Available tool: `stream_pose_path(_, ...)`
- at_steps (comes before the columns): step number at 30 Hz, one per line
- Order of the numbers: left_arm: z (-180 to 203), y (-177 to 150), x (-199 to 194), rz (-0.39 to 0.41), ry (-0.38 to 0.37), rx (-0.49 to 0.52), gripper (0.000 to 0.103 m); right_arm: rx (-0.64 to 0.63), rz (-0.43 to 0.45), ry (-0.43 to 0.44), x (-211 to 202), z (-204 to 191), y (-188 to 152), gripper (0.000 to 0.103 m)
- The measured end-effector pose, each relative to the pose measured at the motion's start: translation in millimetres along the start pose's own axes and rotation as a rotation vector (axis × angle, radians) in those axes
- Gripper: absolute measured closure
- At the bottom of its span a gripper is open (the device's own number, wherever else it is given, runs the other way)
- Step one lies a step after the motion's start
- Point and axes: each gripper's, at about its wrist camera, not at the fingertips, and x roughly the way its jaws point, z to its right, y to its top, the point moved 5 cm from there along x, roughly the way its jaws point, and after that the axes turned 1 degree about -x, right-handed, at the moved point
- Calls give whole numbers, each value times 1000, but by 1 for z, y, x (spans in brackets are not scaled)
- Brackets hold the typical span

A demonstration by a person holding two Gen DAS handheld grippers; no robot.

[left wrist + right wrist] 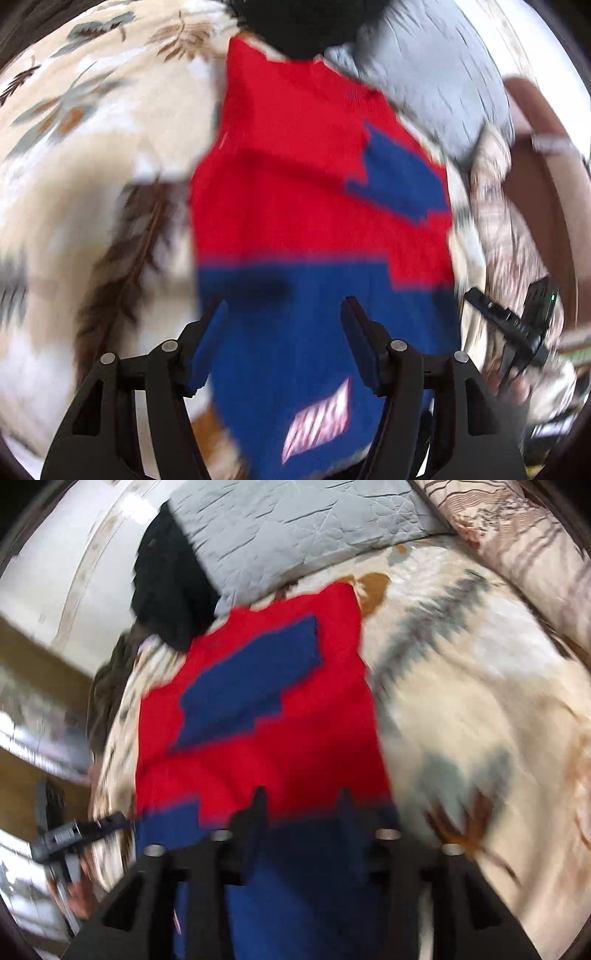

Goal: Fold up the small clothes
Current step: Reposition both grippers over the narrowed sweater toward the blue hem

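Now | L gripper (284, 332) & R gripper (301, 808) fingers apart over sweater (295, 177) near edge | bedspread (92, 166) open on both sides

A red and blue garment (258, 709) is spread on a leaf-patterned bedspread (480, 701); the right gripper (301, 801) is held parted over its near blue band

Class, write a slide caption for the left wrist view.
Open left tool above a red-and-blue garment on a leaf-print bedspread.
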Motion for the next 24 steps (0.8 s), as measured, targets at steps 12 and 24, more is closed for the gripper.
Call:
stream_pose_path(12, 3, -109, 7, -96, -72, -39, 30, 9, -47, 78, -24, 37, -117, 52)
stream_pose_path(24, 19, -138, 32, -188, -162, -50, 96, -83, -65, 133, -21, 14, -127, 96)
